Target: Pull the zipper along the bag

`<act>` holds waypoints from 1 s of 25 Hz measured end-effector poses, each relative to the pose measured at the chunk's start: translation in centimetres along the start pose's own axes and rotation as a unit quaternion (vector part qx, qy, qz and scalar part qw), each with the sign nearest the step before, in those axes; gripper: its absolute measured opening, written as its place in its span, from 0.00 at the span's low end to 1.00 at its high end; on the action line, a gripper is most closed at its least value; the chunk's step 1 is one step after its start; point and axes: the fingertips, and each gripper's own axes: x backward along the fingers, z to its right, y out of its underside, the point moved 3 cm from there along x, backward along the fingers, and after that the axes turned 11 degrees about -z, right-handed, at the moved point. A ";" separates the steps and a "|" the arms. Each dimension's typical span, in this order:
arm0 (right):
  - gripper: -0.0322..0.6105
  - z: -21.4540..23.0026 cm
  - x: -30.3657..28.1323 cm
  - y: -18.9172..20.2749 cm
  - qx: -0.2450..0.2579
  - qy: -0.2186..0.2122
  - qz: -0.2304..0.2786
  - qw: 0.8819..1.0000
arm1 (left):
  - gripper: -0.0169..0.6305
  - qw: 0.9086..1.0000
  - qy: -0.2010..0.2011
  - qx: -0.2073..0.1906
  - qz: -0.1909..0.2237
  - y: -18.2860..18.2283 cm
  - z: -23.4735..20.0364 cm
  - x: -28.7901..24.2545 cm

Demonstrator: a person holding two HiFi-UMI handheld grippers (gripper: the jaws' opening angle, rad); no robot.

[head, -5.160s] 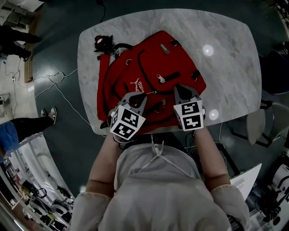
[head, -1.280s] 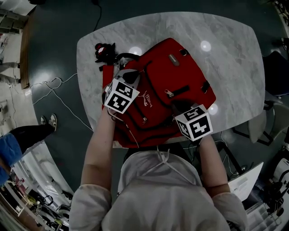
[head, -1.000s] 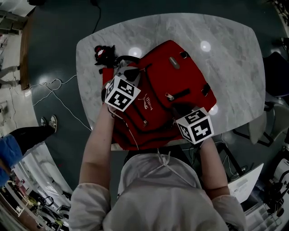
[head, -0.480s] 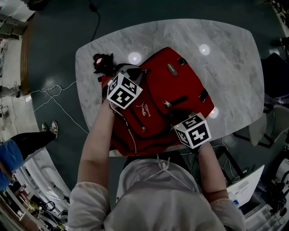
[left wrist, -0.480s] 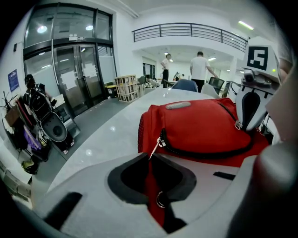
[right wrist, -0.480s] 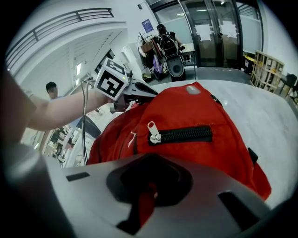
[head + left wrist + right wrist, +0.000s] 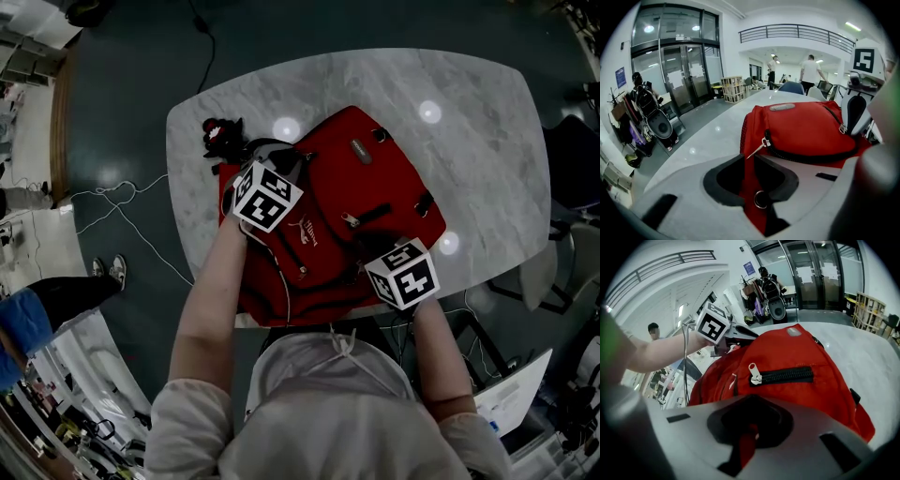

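A red backpack (image 7: 361, 187) lies flat on the marble table (image 7: 469, 122). My left gripper (image 7: 279, 161) is at the bag's far left corner. In the left gripper view its jaws (image 7: 749, 158) are all but closed, and the thin tip of the silver zipper pull (image 7: 761, 144) is caught at their tips. The black main zipper (image 7: 811, 157) curves away to the right. Red fabric and a metal ring (image 7: 760, 199) show in the slit behind. My right gripper (image 7: 368, 246) is shut on red bag fabric (image 7: 745, 444) at the near right, below the front pocket zip (image 7: 783, 375).
A small black and red object (image 7: 220, 136) lies on the table beyond the bag's left corner. White cables (image 7: 122, 202) trail on the floor at the left and a chair (image 7: 539, 262) stands at the right. People (image 7: 811, 70) stand far off in the hall.
My left gripper has travelled from the bag's near edge up its left side to the far left corner. In the last second it crept slightly further. The right gripper has held its place.
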 end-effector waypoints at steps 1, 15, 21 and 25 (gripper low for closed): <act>0.09 0.0 0.0 0.0 0.000 0.001 0.003 1.000 | 0.14 1.000 -0.001 0.009 0.000 0.3 0.0 0.2; 0.09 0.2 0.0 0.3 0.025 0.053 0.043 0.997 | 0.12 0.983 -0.029 0.135 0.120 2.0 6.4 9.1; 0.09 -1.7 2.8 -0.1 0.068 0.100 0.087 0.989 | 0.06 0.971 -0.047 0.143 0.186 1.0 11.1 14.1; 0.09 -4.5 5.7 -0.7 0.094 0.098 0.143 0.980 | 0.05 0.963 -0.074 0.145 0.217 0.6 13.7 17.3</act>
